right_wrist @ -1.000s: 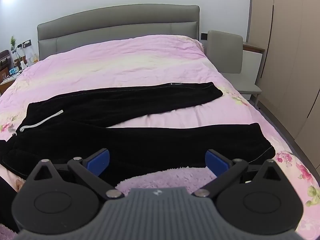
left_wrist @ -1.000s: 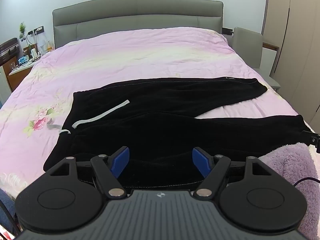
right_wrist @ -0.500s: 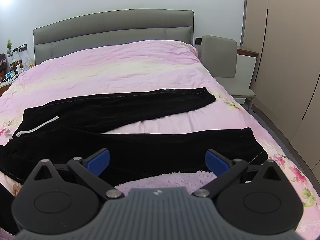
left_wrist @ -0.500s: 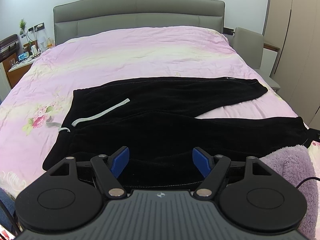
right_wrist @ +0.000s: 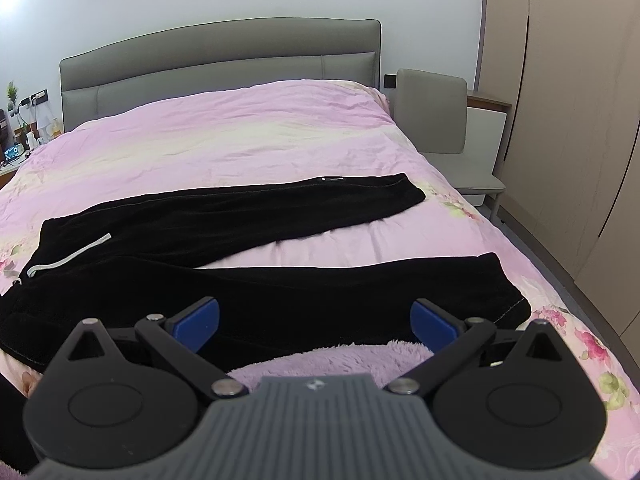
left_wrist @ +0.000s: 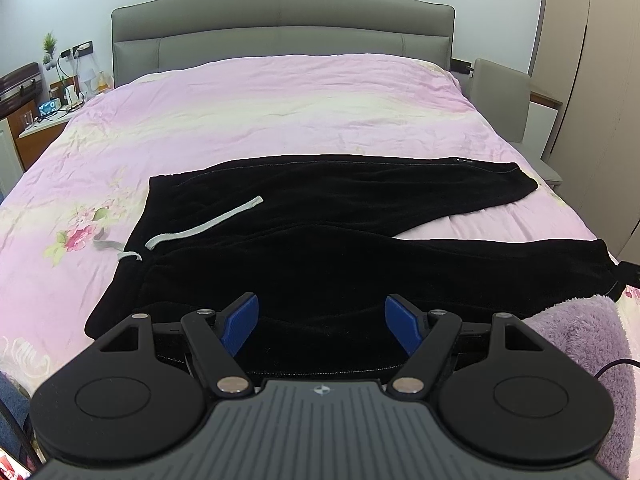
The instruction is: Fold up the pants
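Black pants (left_wrist: 320,232) lie spread flat on the pink bedspread (left_wrist: 280,112), waistband at the left, both legs running right and splayed apart. A pale drawstring (left_wrist: 208,222) crosses the waist area. The same pants (right_wrist: 240,264) fill the middle of the right wrist view, leg ends at the right. My left gripper (left_wrist: 322,322) hovers open above the near edge of the pants, blue pads wide apart, nothing between them. My right gripper (right_wrist: 316,322) is also open and empty, above the near leg and a fuzzy lilac cloth (right_wrist: 340,360).
A grey padded headboard (left_wrist: 280,20) closes the far end of the bed. A cluttered nightstand (left_wrist: 44,108) stands at the left, a grey chair (right_wrist: 440,120) and beige wardrobe doors (right_wrist: 568,120) at the right. The lilac fuzzy cloth (left_wrist: 580,340) lies at the bed's near right.
Both cameras have tilted or risen slightly, so the bed and pants sit a little lower in view. The pants have not moved and both grippers have stayed open.
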Available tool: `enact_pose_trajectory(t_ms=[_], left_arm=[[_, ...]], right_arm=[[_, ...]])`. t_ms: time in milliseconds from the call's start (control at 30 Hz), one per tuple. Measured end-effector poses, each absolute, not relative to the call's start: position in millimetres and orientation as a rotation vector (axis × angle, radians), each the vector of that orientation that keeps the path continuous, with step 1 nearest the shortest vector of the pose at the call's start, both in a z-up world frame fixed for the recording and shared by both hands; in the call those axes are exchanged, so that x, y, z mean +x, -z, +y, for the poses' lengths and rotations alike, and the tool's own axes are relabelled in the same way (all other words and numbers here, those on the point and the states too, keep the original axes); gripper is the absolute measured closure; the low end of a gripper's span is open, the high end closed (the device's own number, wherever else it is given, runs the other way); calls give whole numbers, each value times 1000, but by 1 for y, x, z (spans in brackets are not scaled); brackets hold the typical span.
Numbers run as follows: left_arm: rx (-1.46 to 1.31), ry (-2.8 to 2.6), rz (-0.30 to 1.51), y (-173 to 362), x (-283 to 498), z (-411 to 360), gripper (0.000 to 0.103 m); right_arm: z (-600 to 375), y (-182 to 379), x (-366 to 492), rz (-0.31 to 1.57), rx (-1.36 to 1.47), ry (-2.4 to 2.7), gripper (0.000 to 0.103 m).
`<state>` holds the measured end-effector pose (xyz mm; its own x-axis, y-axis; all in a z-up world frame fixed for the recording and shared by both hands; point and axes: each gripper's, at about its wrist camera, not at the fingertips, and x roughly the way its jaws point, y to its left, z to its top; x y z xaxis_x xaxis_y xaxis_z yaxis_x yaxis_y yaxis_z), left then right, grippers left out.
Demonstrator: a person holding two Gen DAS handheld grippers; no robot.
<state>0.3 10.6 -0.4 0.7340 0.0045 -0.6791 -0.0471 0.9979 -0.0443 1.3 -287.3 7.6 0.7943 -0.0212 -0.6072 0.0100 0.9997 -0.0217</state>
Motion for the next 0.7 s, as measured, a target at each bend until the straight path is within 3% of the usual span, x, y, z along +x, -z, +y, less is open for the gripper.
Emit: enact_pose_trajectory(t_ms=[700], left_arm=[[-56, -28, 746, 0, 0, 13, 18]], right_arm=[[-291, -8, 1, 658, -1, 15, 5]])
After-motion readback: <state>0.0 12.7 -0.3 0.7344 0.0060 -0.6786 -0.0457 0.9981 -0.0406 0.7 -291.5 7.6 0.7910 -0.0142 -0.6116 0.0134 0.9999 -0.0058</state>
